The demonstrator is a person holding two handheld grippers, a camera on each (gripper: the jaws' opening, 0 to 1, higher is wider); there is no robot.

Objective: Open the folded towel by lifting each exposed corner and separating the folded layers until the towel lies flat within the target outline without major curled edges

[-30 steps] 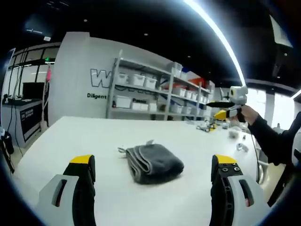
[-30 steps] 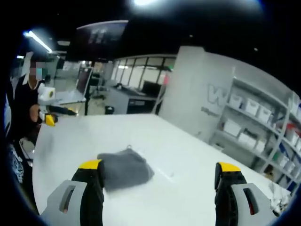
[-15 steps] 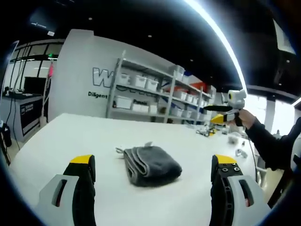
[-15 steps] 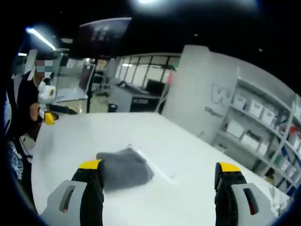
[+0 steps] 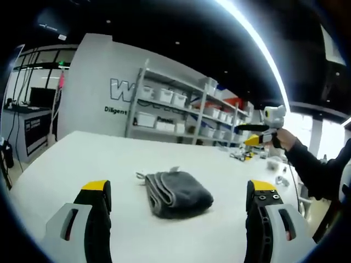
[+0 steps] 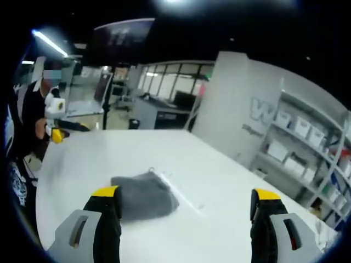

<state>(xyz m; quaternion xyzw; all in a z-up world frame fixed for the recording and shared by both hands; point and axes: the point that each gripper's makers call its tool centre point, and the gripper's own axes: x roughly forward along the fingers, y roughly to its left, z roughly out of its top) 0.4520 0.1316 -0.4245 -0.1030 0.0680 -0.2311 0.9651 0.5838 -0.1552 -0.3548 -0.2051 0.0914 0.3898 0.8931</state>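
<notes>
A dark grey folded towel [image 5: 176,192] lies on the white table [image 5: 77,159], its stacked fold edges toward the view's left and a small tag at its far corner. My left gripper [image 5: 178,189] hovers short of it, open, with nothing between the yellow-tipped jaws. In the right gripper view the same towel [image 6: 143,194] lies just beyond the left jaw of my right gripper [image 6: 185,193], which is open and empty. The right gripper [image 5: 262,127] also appears in the left gripper view, held up in a hand above the table's far right. The left gripper [image 6: 57,131] appears at the table's far left.
Metal shelving with white bins [image 5: 175,107] stands against the wall behind the table. Small loose items [image 5: 242,152] lie at the table's far right end. A person's dark sleeve [image 5: 313,171] reaches in from the right. A desk with a monitor [image 5: 27,104] stands at the left.
Both views have shifted slightly with the hands. The towel has stayed put and folded, and both grippers remain open.
</notes>
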